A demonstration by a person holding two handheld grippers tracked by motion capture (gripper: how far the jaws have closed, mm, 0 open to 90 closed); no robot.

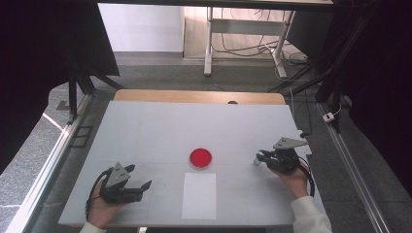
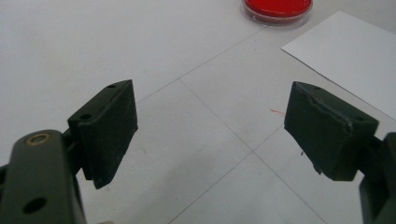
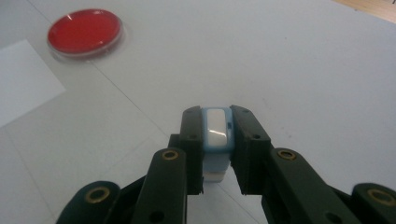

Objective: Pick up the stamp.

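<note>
A small light-blue block with a white face (image 3: 216,135) is clamped between the black jaws of my right gripper (image 3: 217,112), just above the white table. From above, that right gripper (image 1: 260,158) sits at the table's right side, pointing left toward a round red dish (image 1: 200,158) in the middle. The red dish (image 3: 85,31) lies well ahead of the block, to the upper left. My left gripper (image 1: 140,176) rests at the near left with its jaws wide apart. Nothing lies between the jaws of the left gripper (image 2: 210,123), just bare table.
A white sheet of paper (image 1: 199,195) lies flat just in front of the red dish, near the table's front edge. The white tabletop (image 1: 145,126) has a wooden strip along its far edge. Dark frames and cables stand beyond the table.
</note>
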